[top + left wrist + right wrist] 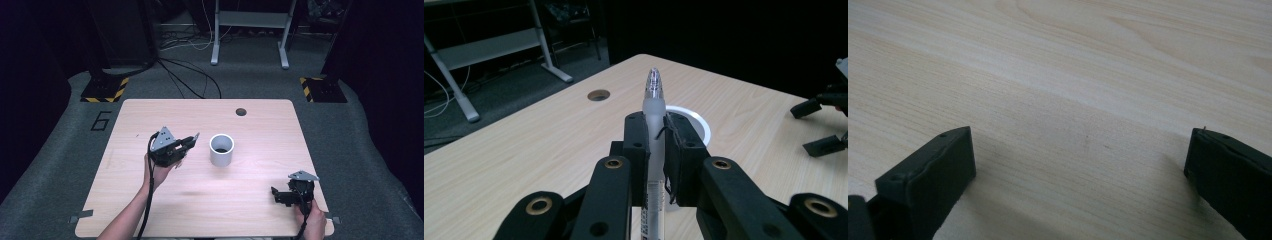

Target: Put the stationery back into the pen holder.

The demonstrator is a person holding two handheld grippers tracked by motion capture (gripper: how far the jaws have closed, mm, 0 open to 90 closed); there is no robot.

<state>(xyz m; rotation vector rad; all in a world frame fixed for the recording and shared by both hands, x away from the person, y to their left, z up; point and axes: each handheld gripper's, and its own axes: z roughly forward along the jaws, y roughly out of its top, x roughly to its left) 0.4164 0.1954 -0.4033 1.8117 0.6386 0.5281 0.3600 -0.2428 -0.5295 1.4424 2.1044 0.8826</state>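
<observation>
A pale wooden table (240, 200) takes up the middle of the high view, standing on grey carpet, with a small round hole (241, 111) near its far edge. The same hole (598, 95) appears in the left gripper view, beyond the jaws and to their left.

A white cup (221, 150) stands upright near the centre of the table, open end up, its inside dark. In the left gripper view its white rim (701, 125) curves out just behind the jaws.

The left gripper (189, 142) is held above the table just to the left of the cup, carried by the person's left hand (159, 172), with its jaws pointing toward the cup. Its jaws are clenched on a pen (654, 115). The pen is clear and frosted, runs straight along between the two black jaws, and its tip sticks out past them toward the cup. In the high view the pen (196, 136) is only a thin light sliver at the front of the gripper, close to the cup but apart from it.

The right gripper (278, 195) sits low over the near right corner of the table, well apart from the cup, gripped by the right hand (314, 222). Its jaws stand wide apart with nothing between them; the right gripper view has bare wood grain (1073, 100) between the two black jaws.

In the left gripper view, the right gripper's black jaws (819, 125) show far off at the right edge.
</observation>
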